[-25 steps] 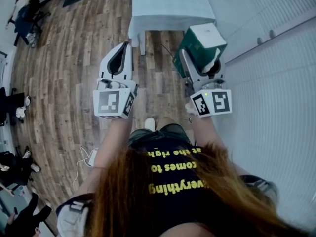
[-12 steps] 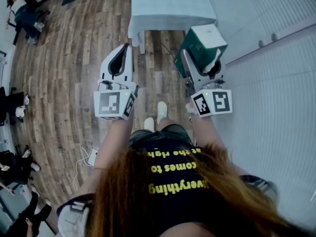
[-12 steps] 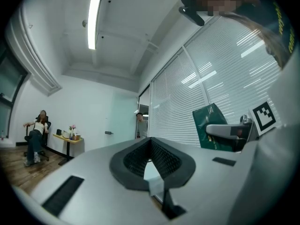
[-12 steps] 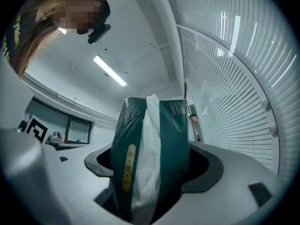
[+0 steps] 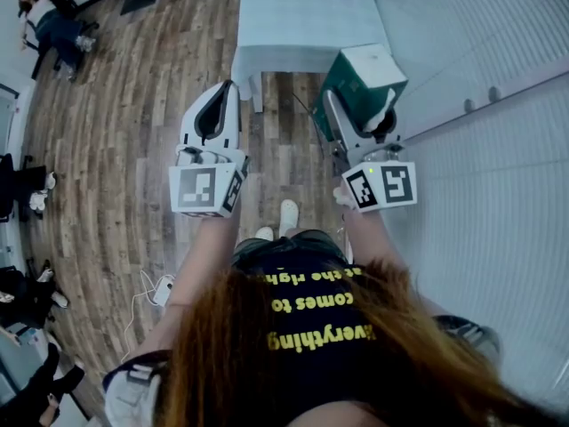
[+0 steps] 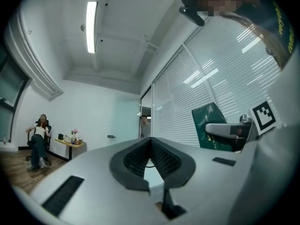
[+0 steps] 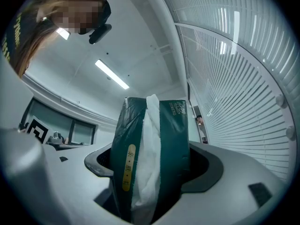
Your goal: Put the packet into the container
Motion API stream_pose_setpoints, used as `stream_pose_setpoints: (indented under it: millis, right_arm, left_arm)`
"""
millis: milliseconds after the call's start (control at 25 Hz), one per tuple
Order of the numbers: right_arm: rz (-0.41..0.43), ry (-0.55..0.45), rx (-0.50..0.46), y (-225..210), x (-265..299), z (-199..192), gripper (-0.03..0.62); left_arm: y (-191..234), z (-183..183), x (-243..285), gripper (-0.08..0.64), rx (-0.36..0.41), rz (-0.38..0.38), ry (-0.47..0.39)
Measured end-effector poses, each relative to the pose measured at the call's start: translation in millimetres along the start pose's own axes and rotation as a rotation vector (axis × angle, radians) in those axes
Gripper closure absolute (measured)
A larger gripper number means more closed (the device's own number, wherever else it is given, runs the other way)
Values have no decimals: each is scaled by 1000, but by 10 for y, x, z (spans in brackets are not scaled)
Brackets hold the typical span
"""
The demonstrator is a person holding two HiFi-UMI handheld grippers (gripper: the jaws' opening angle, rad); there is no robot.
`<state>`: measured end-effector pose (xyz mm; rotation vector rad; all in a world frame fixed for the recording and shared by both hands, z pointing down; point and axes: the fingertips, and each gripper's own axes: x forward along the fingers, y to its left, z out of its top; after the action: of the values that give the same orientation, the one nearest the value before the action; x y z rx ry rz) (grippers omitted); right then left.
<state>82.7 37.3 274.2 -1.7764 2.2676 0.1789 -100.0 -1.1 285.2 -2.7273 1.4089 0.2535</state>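
The right tongs [image 7: 152,167] pinch a glossy dark-green packet [image 7: 174,139], held upright in the air, with soft white tissue bulging from its slit. The left tongs [image 6: 151,150] are pressed together and empty, their ribbed black pads meeting. Below lies a wood-plank floor [image 5: 124,114].

Yellow print on black shirt [image 5: 311,288], upside down: "everything", "comes to". Lettering on green packet [image 7: 172,144] unreadable.

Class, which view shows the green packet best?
The right gripper view: the green packet fills it, clamped in the right gripper. The head view shows it part-hidden by that gripper; the left gripper view, small.
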Motion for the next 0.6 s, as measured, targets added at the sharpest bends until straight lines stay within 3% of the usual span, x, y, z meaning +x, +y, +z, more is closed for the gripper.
stream_pose_setpoints:
  millis: [600]
  right_arm:
    - [57, -7, 1, -547, 283, 95, 207]
  left_arm:
    - [-222, 37, 594, 558, 14, 32, -18]
